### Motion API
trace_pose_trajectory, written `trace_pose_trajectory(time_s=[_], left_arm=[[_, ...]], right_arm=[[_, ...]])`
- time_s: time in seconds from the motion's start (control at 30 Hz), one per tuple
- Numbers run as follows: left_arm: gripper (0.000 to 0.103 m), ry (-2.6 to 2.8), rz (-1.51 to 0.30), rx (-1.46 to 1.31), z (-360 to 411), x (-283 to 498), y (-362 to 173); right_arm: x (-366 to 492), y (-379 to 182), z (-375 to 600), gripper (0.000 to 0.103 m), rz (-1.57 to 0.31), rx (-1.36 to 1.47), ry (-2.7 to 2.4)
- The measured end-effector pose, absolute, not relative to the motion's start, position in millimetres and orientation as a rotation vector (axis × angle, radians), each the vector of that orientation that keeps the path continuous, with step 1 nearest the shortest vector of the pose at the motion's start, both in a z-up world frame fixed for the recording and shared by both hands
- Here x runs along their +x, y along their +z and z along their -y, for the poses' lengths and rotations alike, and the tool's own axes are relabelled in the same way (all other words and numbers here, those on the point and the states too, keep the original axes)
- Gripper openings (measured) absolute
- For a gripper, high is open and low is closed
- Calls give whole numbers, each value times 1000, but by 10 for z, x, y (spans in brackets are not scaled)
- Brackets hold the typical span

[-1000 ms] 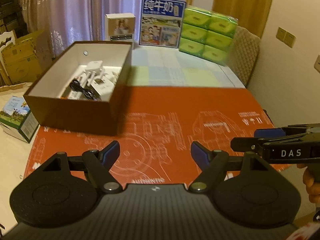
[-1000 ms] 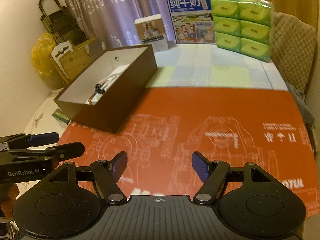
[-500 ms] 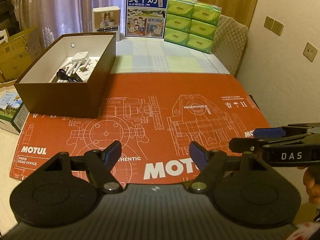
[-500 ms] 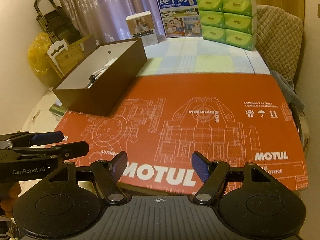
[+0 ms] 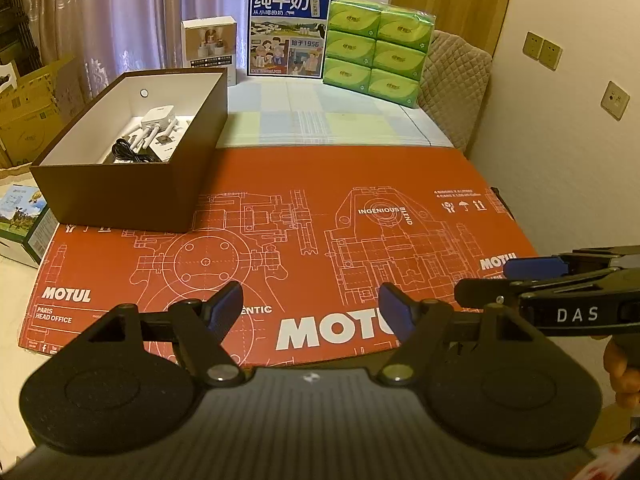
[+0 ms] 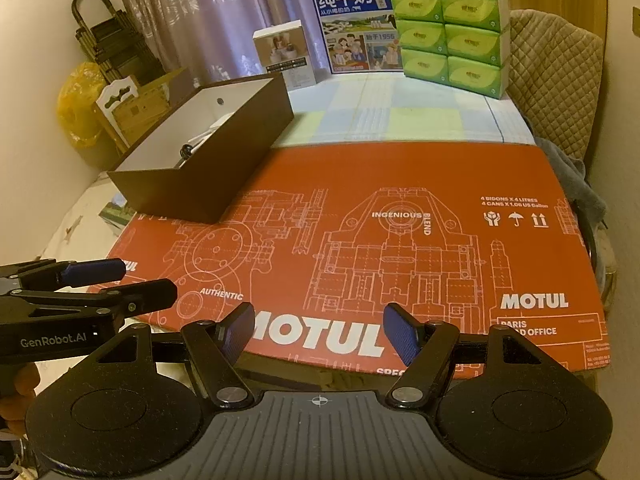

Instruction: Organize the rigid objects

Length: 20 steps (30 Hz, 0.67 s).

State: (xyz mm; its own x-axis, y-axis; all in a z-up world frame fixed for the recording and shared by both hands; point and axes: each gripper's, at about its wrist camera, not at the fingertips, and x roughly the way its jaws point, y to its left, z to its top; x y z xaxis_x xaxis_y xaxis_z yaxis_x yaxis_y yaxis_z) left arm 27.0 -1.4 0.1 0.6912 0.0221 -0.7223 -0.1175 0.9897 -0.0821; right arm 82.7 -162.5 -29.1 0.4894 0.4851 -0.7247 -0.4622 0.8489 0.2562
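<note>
Nothing is being held at this moment. The left gripper (image 5: 310,308) is being kept with its fingers spread wide and bare at the bottom of its own view, and the right gripper (image 6: 318,334) is likewise being shown parted and unloaded at the bottom of the right wrist view. Both are being held over the near edge of the red printed mat (image 5: 360,184), on which no loose items are being seen.

The task is being judged as at or near its end: the rigid objects appear to be gathered already in the brown box (image 5: 120,196), which is being seen at the upper left of the left view, resting on the mat's far left corner. Inside it, a white device with antenna-like prongs (image 5: 154,126) and a coiled black cable (image 5: 128,152) are being shown lying together near the front wall; smaller white pieces beneath cannot be told apart. In the right view only a sliver of these contents is being glimpsed over the box wall.

Whether anything is being left elsewhere cannot be told.
</note>
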Motion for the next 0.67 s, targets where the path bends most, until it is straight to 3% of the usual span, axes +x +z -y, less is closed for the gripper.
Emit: trace_pose_trajectory(time_s=[0.67], left_arm=[[69,79,-812,-116,78,291,1]], right_arm=[[822,-277,1714,68,-892,38,571]])
